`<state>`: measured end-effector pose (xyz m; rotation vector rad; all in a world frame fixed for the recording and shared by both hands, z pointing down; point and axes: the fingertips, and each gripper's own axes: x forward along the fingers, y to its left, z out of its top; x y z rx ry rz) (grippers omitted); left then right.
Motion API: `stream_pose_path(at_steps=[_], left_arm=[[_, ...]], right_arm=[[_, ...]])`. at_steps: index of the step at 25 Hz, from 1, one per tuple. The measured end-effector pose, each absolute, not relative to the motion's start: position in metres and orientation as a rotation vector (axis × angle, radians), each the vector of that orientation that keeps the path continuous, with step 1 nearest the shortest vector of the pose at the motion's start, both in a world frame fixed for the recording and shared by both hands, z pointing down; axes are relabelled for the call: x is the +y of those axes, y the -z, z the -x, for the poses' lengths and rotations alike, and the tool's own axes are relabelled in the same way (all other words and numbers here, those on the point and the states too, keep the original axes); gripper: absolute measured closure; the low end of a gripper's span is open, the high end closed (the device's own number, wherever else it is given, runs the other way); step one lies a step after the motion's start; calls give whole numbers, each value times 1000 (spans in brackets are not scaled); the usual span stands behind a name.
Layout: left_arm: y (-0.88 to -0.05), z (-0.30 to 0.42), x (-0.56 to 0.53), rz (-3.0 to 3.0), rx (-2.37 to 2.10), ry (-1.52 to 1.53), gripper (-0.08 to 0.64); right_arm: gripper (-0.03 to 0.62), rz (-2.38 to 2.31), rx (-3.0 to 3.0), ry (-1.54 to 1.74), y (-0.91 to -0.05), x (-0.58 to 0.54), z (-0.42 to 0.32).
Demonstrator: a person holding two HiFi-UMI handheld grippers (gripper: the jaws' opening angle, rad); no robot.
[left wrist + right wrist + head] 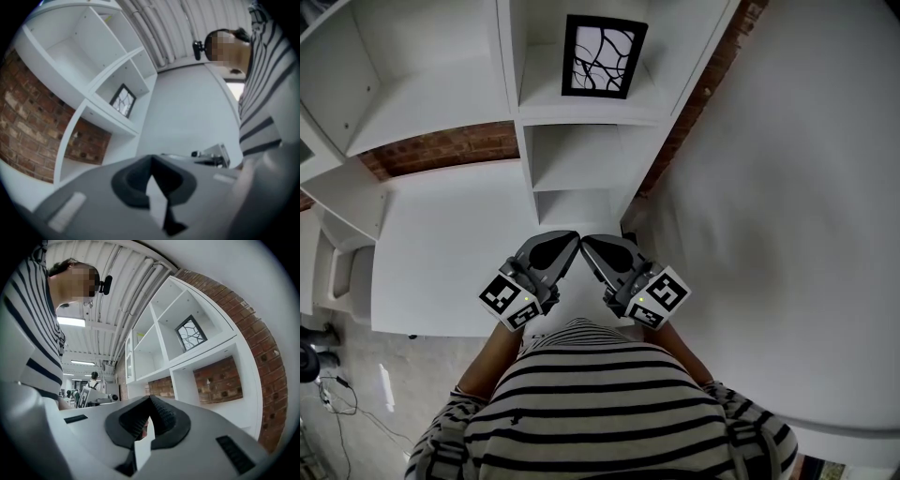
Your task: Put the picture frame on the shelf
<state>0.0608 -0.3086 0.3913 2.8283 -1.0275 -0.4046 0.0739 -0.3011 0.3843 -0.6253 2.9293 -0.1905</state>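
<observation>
- Head view: my left gripper (571,241) and my right gripper (590,243) sit side by side close in front of my striped shirt (609,403), their tips nearly touching, and each is clenched on nothing.
- Head view: the picture frame (603,56) is at 12 o'clock from the two grippers and well apart from them. It stands upright in a compartment of the white shelf (581,120), its black border around a white panel with black curving lines.
- Head view: a white bench (441,253) lies at 9 o'clock from the grippers, and a strip of brick wall (441,148) shows behind it.
- Left gripper view: the left gripper (151,161) has its jaws pressed together at the tips, with nothing between them. The picture frame (123,100) is at 11 o'clock of the jaws, inside a compartment of the shelf (101,117), with brick wall (28,122) out at 9 o'clock.
- Right gripper view: the right gripper (150,401) is clenched too, its ribbed pads meeting at the tips around nothing. The picture frame (191,333) is at 1 o'clock, standing in an upper compartment of the shelf (206,352). Brick wall (262,348) runs along the shelf's far side, and a person (94,380) stands far off at 10 o'clock.
</observation>
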Motion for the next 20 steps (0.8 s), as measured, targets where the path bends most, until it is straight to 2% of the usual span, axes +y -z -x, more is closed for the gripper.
stream_pose_path(at_steps=[20], left_arm=[[-392,-57,-313,-2822,-1030,405,554]], right_arm=[[584,624,2933,193,-385,-305,-70]])
